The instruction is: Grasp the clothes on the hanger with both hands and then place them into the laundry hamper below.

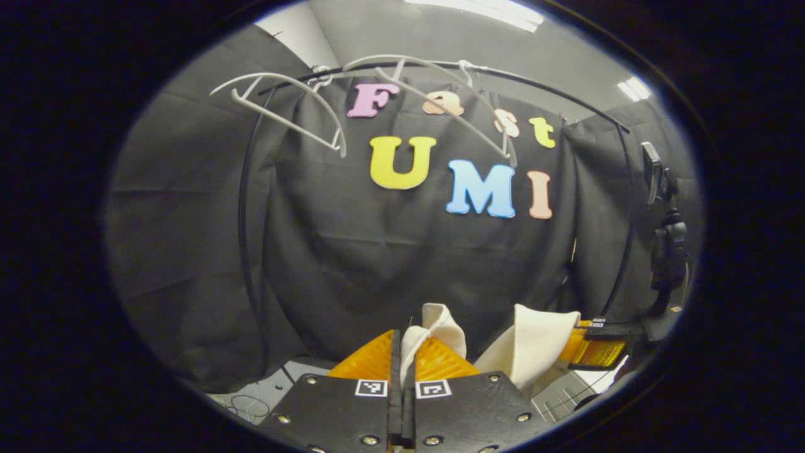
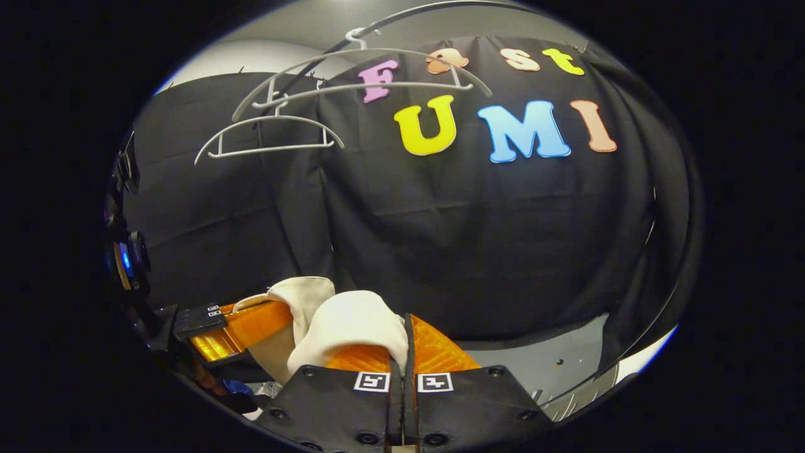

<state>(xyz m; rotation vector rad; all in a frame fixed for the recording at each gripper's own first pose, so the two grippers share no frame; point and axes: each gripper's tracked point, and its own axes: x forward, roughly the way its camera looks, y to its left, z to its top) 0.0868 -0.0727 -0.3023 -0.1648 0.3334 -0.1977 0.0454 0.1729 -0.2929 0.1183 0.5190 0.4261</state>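
A cream-white garment (image 1: pixel 440 327) is pinched between the fingers of my left gripper (image 1: pixel 402 358), which is shut on it. Another fold of the same garment (image 1: pixel 534 346) stretches right toward the other gripper (image 1: pixel 597 343). In the right gripper view the cream garment (image 2: pixel 346 327) bunches over my right gripper (image 2: pixel 405 352), shut on its edge, and runs left to the other gripper (image 2: pixel 239 333). Bare white hangers (image 1: pixel 295 110) hang from the black rail (image 1: pixel 553 91) above, with the hangers (image 2: pixel 277 135) seen again in the right gripper view.
The black cloth wall hangs close behind. A black rail post (image 1: pixel 245 220) stands at the left. A mounted device on a stand (image 1: pixel 666 239) is at the right edge. Grey floor (image 2: pixel 541 358) lies low at the right.
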